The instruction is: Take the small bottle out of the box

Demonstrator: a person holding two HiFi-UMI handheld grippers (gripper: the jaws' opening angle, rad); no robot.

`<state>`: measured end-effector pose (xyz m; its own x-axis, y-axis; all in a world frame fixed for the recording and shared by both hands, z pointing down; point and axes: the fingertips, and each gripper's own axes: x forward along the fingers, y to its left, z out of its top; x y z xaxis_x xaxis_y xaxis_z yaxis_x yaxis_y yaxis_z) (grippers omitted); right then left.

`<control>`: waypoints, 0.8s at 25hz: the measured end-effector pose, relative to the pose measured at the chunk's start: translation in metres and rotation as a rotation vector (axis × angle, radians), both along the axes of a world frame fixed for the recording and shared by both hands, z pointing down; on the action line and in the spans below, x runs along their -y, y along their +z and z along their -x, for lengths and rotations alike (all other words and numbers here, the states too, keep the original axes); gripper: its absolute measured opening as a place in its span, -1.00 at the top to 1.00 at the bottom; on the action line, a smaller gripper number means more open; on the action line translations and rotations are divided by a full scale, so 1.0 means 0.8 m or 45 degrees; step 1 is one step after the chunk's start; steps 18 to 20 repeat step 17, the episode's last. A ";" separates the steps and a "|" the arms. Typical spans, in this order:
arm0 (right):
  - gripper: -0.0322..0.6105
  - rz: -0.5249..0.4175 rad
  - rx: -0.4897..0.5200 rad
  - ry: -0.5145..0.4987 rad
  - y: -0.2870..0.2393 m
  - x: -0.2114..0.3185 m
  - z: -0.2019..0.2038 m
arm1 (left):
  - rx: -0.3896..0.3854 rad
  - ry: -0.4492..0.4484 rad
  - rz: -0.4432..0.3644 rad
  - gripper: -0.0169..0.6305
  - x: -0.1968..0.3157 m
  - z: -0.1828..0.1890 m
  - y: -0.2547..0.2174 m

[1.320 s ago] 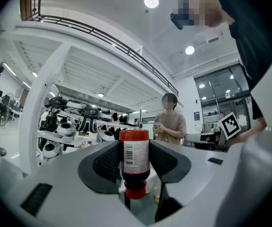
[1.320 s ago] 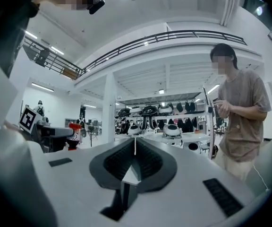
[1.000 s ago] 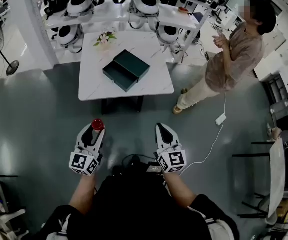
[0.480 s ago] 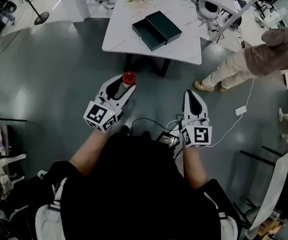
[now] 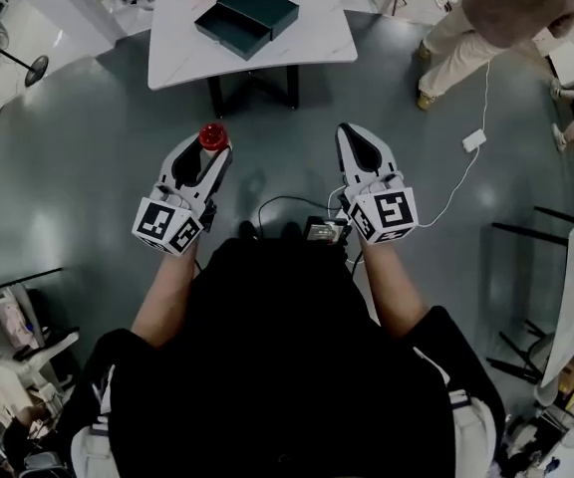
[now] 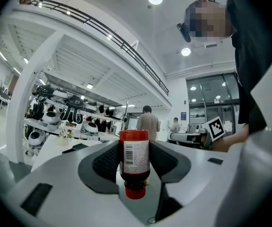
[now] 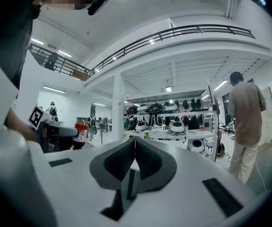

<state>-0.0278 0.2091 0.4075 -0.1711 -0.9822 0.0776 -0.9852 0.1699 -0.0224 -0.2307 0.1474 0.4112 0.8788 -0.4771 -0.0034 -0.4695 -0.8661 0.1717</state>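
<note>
- Grey floor [image 5: 88, 167] fills most of the head view, and the wearer is standing well back from the white desk [image 5: 297, 38]
- A bystander [image 5: 506, 3] in a tan top is off to the desk's right, nothing to do with the job as far as I can tell
- Dark green box [image 5: 247, 16] sits on the desk and looks opened into two parts side by side; can't see inside it from here
- Left gripper [image 5: 210, 159] has its jaws clamped on the small bottle [image 5: 213, 135], held out over the floor, well apart from the box and desk
- Right gripper [image 5: 355, 139] has its jaws pressed together with nothing between them, hanging near the left one
- I'd call the task basically done: the bottle's out of the box, and at most it needs setting down somewhere
- In the head view the bottle is only a red round blob, but that's the one view showing the gap between bottle and box
- The left gripper view shows the bottle's dark body, white barcode label and red at both ends, pinched around the middle
- The right gripper view confirms those jaws are closed and empty
</note>
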 end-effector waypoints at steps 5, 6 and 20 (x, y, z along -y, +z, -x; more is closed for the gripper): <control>0.79 0.015 0.014 0.011 0.009 -0.008 -0.009 | -0.002 0.034 0.003 0.31 -0.008 -0.012 -0.001; 0.79 0.017 0.016 0.013 0.009 -0.009 -0.011 | -0.004 0.035 0.008 0.31 -0.008 -0.014 -0.002; 0.79 0.021 0.031 -0.004 0.025 -0.004 -0.025 | -0.007 0.030 0.044 0.31 -0.007 -0.027 0.012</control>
